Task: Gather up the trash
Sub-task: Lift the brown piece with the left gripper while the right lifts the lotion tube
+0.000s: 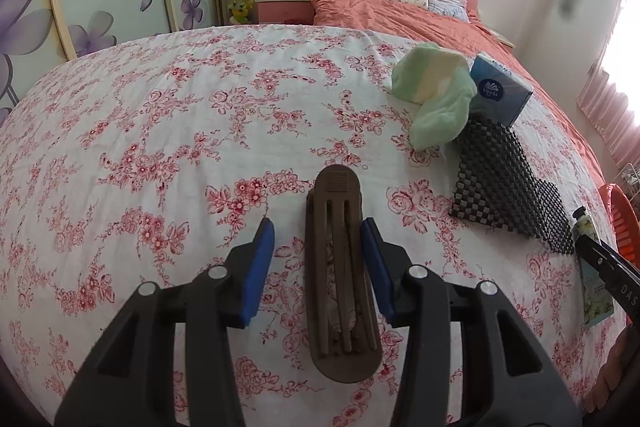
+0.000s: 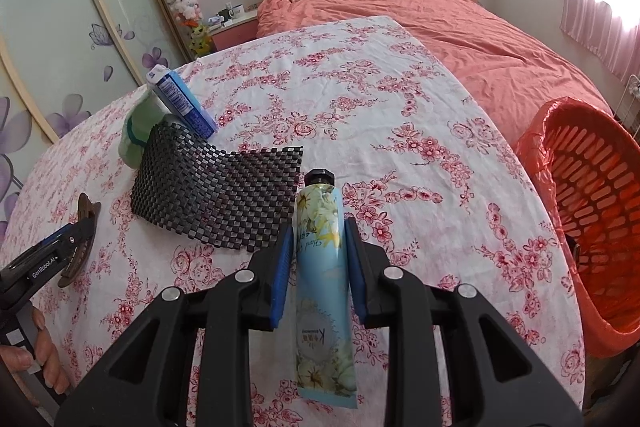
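A brown hair clip [image 1: 340, 275] lies on the floral cloth between the fingers of my left gripper [image 1: 318, 239]; the jaws are open, the right pad near its side, the left pad apart. It also shows in the right wrist view [image 2: 80, 239]. A light blue hand cream tube [image 2: 322, 275] lies between the pads of my right gripper [image 2: 316, 239], which close on its sides. The tube also shows in the left wrist view [image 1: 592, 267]. An orange basket [image 2: 592, 211] lined with an orange bag stands to the right.
A black woven mat [image 2: 224, 195], a green cloth [image 1: 436, 99] and a blue tissue pack [image 1: 500, 91] lie on the floral cloth [image 1: 160, 147]. Behind is a bed with a coral duvet [image 2: 460, 23], pillows and a nightstand.
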`<state>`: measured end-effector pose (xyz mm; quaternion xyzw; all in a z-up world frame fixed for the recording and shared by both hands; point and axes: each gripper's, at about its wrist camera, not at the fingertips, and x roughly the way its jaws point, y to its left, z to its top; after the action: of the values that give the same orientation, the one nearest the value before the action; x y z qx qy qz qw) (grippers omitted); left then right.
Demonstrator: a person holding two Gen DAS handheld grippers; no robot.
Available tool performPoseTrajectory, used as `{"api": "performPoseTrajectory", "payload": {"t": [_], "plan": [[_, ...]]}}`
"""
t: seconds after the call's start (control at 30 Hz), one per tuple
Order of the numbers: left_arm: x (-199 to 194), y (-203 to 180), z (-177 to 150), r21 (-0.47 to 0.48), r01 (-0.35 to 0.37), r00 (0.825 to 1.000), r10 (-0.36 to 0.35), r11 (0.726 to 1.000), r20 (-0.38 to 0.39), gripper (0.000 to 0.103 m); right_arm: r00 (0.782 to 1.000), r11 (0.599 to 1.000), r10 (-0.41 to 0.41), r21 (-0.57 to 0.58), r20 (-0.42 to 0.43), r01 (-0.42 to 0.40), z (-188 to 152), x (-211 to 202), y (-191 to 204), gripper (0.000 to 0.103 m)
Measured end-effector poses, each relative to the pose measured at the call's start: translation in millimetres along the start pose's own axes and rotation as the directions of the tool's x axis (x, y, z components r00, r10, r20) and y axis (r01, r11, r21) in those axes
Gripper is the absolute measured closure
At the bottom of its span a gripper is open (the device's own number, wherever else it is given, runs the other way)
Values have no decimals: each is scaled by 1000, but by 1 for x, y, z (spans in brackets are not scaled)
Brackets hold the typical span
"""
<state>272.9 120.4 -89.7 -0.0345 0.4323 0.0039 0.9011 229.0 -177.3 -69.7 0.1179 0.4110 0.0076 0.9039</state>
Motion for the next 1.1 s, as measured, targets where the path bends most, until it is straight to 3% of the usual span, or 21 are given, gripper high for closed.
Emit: {"api": "performPoseTrajectory", "payload": {"t": [0.17, 0.37, 0.53, 1.0, 1.1], "plan": [[-1, -1, 1, 8, 19, 1000, -19, 1000, 1, 54, 1000, 1000, 9, 0, 3, -9, 1, -1, 1, 75], [2, -9, 0, 57, -26, 1000, 27, 998, -7, 54, 1000, 999, -23, -26, 1, 23, 2, 1, 7, 75], [3, -14, 1, 69, -48, 999, 48, 996, -4, 64, 998, 997, -56, -53, -1, 55, 4, 4, 12, 77], [0, -14, -3, 62, -46, 999, 47, 997, -4, 63, 998, 997, -60, -57, -3, 60, -1, 0, 12, 79], [1, -14, -2, 63, -43, 999, 43, 997, -3, 69, 998, 997, -59, -56, -3, 59, -1, 0, 12, 79]]}}
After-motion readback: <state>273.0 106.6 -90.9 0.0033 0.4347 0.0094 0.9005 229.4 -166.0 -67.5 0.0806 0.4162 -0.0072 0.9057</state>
